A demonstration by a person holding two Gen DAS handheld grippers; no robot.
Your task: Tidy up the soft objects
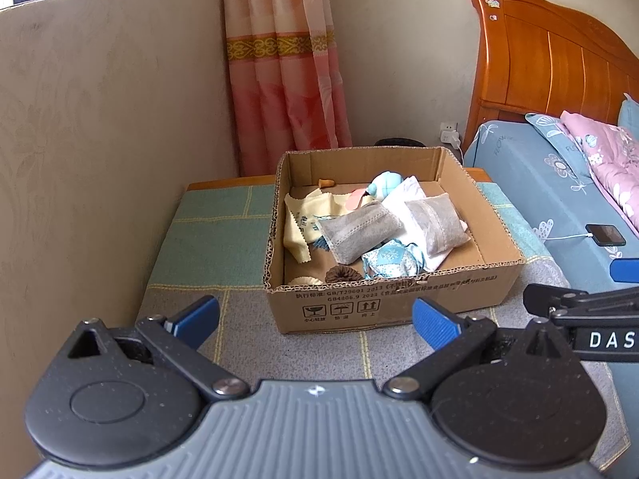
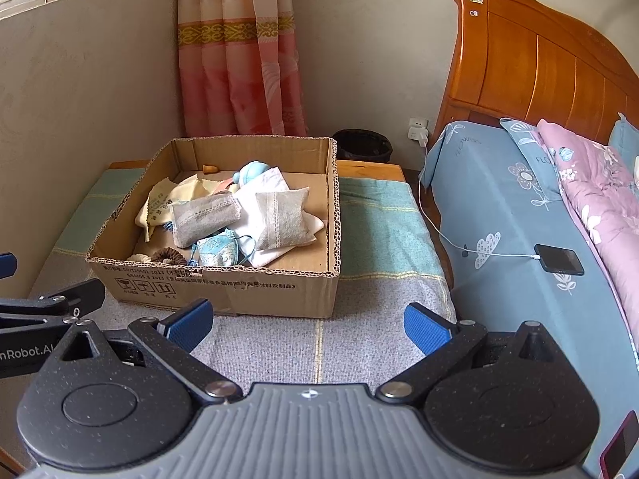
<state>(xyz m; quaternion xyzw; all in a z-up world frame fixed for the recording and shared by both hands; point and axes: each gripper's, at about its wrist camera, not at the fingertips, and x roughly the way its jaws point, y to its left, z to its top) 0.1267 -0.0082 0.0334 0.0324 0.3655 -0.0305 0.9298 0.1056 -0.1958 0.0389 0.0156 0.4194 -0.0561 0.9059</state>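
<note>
An open cardboard box stands on a cloth-covered table. Inside lie two grey fabric sachets, a second one, a yellow cloth, white cloth, a blue patterned pouch, a light-blue soft toy and a brown scrunchie. My left gripper is open and empty in front of the box. My right gripper is open and empty, to the right of the left one.
The table's checked cloth lies around the box. A bed with blue sheet and pink quilt stands to the right, with a charging phone on it. Wall on the left, curtain and a dark bin behind.
</note>
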